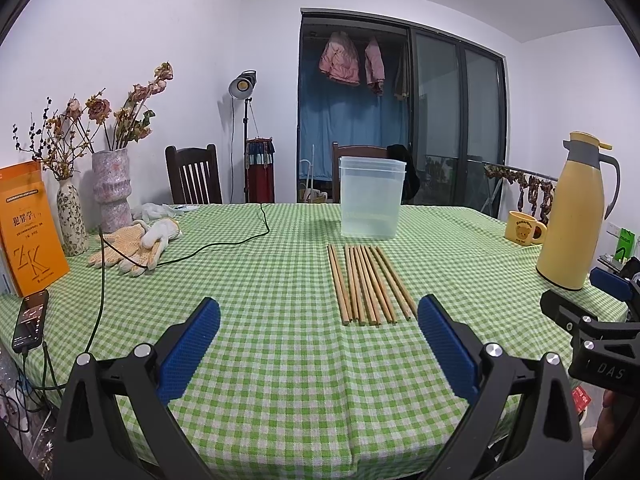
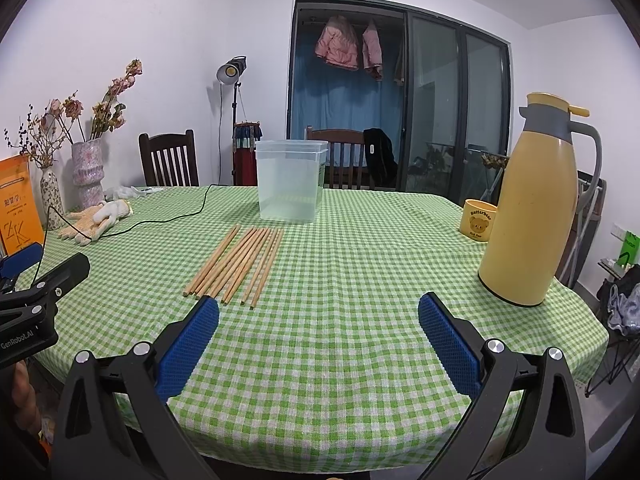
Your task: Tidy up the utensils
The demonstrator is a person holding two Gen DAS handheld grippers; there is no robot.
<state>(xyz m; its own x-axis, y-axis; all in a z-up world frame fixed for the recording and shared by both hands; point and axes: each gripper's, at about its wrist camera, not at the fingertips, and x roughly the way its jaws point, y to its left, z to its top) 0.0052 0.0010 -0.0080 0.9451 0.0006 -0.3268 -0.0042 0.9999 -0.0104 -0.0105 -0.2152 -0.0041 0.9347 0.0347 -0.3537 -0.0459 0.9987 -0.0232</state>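
Observation:
Several wooden chopsticks (image 1: 368,284) lie side by side on the green checked tablecloth (image 1: 280,320), in front of a clear plastic container (image 1: 371,197). They also show in the right wrist view (image 2: 240,262), with the container (image 2: 291,180) behind them. My left gripper (image 1: 319,314) is open and empty, above the near table edge, with the chopstick ends just inside its right finger. My right gripper (image 2: 319,314) is open and empty, with the chopstick ends just beyond its left finger. Each gripper shows at the other view's edge.
A yellow thermos (image 2: 532,208) and a yellow bear mug (image 2: 478,220) stand at the right. Work gloves (image 1: 136,246), two vases (image 1: 110,192), an orange book (image 1: 30,232), a phone (image 1: 30,320) and a cable (image 1: 224,242) are at the left. Chairs stand behind the table.

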